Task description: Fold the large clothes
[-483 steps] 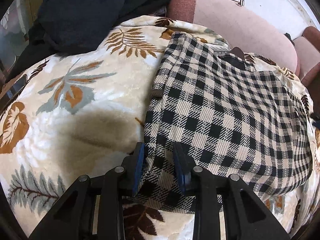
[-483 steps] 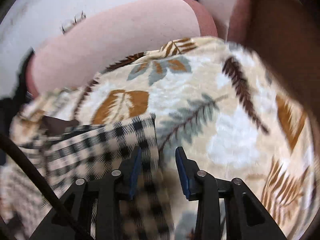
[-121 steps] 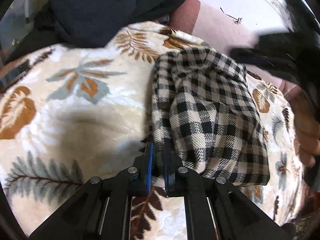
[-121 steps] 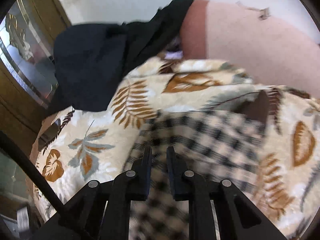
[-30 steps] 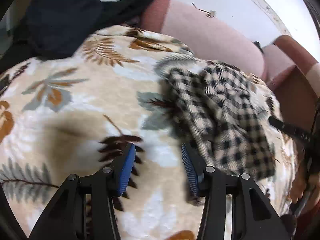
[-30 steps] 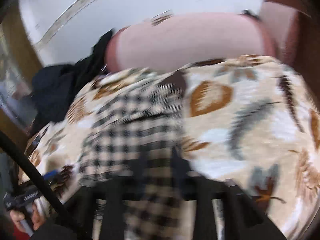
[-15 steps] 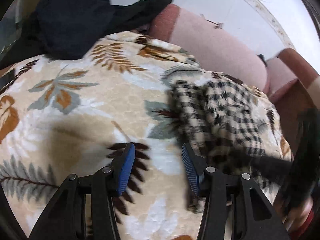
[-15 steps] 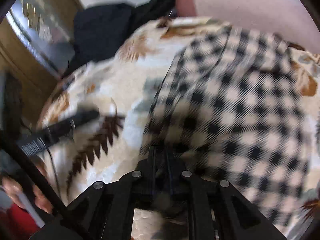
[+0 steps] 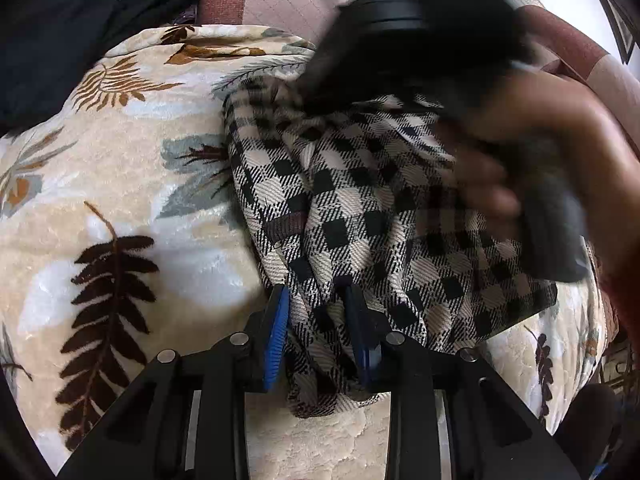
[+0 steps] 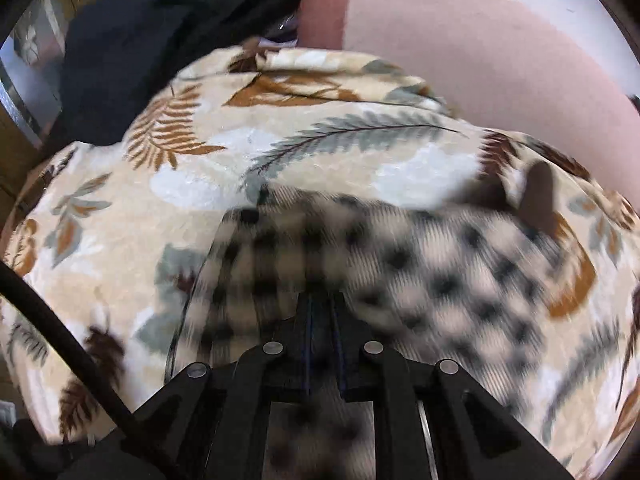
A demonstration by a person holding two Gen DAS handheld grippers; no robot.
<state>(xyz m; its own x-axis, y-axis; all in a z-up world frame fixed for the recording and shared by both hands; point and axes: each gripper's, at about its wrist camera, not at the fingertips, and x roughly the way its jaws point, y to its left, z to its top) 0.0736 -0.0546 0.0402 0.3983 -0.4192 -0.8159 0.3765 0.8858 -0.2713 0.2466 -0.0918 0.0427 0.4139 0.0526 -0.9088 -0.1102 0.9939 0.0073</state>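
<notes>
A black-and-cream checked garment (image 9: 360, 216) lies bunched in folds on a leaf-print blanket (image 9: 132, 184). My left gripper (image 9: 316, 320) has its blue-padded jaws part open around a fold at the garment's near edge. My right gripper (image 10: 322, 312) is shut on the checked garment (image 10: 420, 264), which is blurred by motion. In the left wrist view the right gripper body (image 9: 404, 28) and the hand holding it (image 9: 532, 152) hang over the garment's far side.
A dark garment pile (image 10: 132, 64) lies at the blanket's far left. A pink sofa back (image 10: 480, 48) runs behind the blanket. A wooden cabinet (image 10: 24, 60) stands at far left. A black cable (image 10: 60, 336) crosses the right wrist view.
My left gripper moved from open over bare blanket to the garment's near fold and narrowed around it. My right gripper, still shut on the cloth, swung over the garment's far side.
</notes>
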